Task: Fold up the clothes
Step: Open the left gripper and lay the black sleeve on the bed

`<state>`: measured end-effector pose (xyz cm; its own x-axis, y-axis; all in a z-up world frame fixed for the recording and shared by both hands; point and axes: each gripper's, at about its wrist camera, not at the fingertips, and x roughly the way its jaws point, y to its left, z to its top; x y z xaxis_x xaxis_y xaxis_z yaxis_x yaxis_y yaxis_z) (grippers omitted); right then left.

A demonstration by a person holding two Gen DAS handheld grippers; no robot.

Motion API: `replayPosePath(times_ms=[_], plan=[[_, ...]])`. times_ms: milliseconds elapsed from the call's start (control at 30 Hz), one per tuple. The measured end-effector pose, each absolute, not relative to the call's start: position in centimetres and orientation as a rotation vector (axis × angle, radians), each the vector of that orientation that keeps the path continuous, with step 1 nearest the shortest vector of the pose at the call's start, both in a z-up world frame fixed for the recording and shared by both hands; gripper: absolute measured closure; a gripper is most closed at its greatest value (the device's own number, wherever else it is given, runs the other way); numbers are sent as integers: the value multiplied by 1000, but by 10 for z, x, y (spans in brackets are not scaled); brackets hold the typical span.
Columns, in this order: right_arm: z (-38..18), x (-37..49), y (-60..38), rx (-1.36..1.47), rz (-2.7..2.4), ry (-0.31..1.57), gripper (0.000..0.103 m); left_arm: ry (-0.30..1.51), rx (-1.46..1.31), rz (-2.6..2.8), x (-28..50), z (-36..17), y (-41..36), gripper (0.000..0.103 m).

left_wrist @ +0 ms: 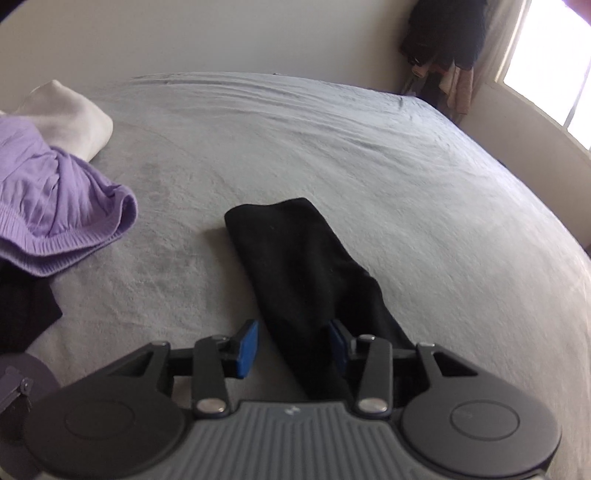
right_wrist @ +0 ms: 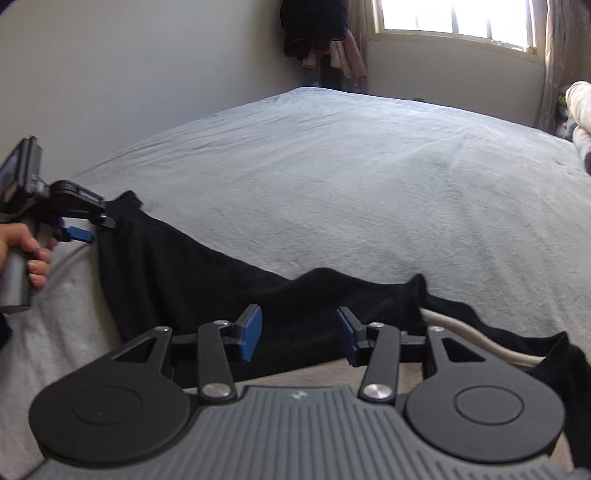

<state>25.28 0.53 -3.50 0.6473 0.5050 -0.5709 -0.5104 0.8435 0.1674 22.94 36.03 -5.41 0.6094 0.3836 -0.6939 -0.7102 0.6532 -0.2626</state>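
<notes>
A black garment [left_wrist: 295,266] lies folded lengthwise on the grey bed [left_wrist: 332,147]. My left gripper [left_wrist: 293,341] is open, its jaws set either side of the garment's near end, which runs down between them. In the right wrist view the same garment [right_wrist: 207,280] stretches across the bed, with a white drawstring [right_wrist: 476,343] showing at its right end. My right gripper [right_wrist: 299,334] is open and empty, just over the garment's near edge. The left gripper [right_wrist: 83,233] shows at the far left of that view, held in a hand at the garment's other end.
A purple garment [left_wrist: 55,206] and a white one [left_wrist: 70,114] lie piled at the bed's left, with dark cloth [left_wrist: 26,310] below them. Clothes hang in the room's corner [right_wrist: 317,33] beside a bright window [right_wrist: 454,18]. A wall runs along the far side of the bed.
</notes>
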Motion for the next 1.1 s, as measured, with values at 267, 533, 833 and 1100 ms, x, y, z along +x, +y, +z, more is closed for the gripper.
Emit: replayPosePath(times_ms=[267,533,833,1100], plan=[[-33,220,94,-99,879,616,70,540,-625,648,230,-67,373,85],[-61,231,134,-295,794,628,87,514,-498,770,227,-59,360,98],[-52,240,125,-200,815,684,85,552,-509,820,228,-57,371,66],[-46,241,114,-176,813,696,85,546,-583,865,260,-62,396,71]])
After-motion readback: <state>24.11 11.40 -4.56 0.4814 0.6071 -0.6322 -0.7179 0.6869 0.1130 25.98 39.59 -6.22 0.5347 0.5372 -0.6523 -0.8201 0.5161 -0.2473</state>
